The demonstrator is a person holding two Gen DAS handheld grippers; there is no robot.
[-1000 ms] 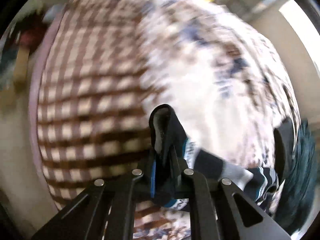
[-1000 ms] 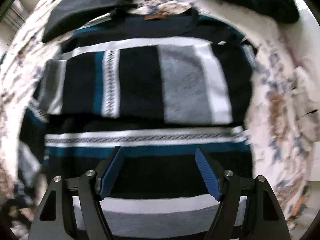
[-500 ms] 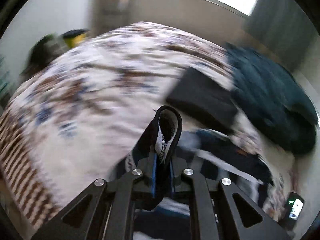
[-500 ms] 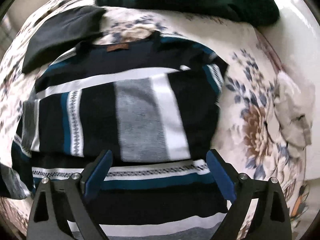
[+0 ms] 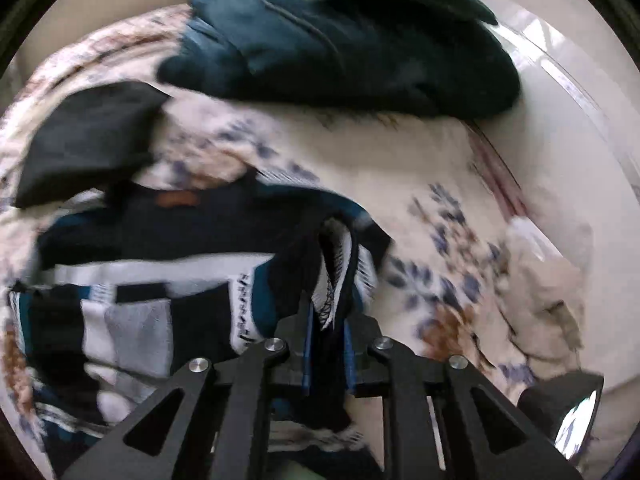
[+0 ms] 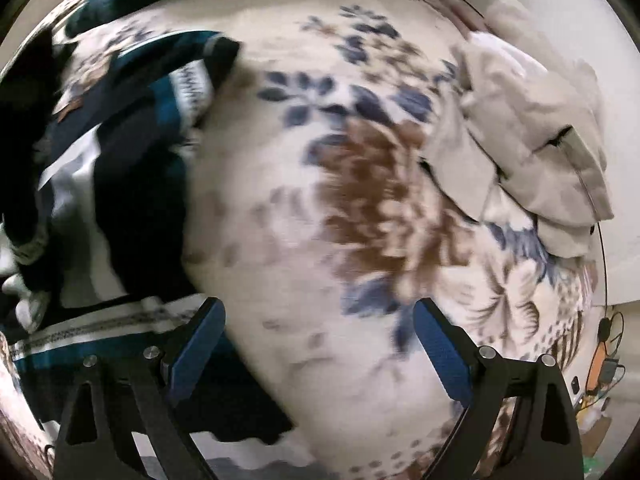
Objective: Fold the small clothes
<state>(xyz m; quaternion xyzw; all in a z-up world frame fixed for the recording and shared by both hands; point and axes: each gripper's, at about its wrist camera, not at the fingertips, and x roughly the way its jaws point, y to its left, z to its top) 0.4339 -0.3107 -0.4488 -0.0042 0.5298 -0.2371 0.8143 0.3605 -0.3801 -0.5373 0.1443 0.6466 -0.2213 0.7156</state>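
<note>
Garments on the floral bedspread (image 6: 304,184): four — one striped sweater (image 5: 144,280), one black folded piece (image 5: 88,140), one dark teal pile (image 5: 340,40), one beige item (image 6: 528,128). Left gripper (image 5: 328,344), angled downward, pinches a sweater fold while its jaws begin opening. Right gripper (image 6: 316,344) points straight down, jaws wide, empty, sweater at its left.

The right tongs (image 6: 318,342) gape wide over the flowered bedspread (image 6: 320,200), nothing between them. The striped sweater (image 6: 120,152) lies off to the left, a beige garment (image 6: 532,132) crumpled at the right.
</note>
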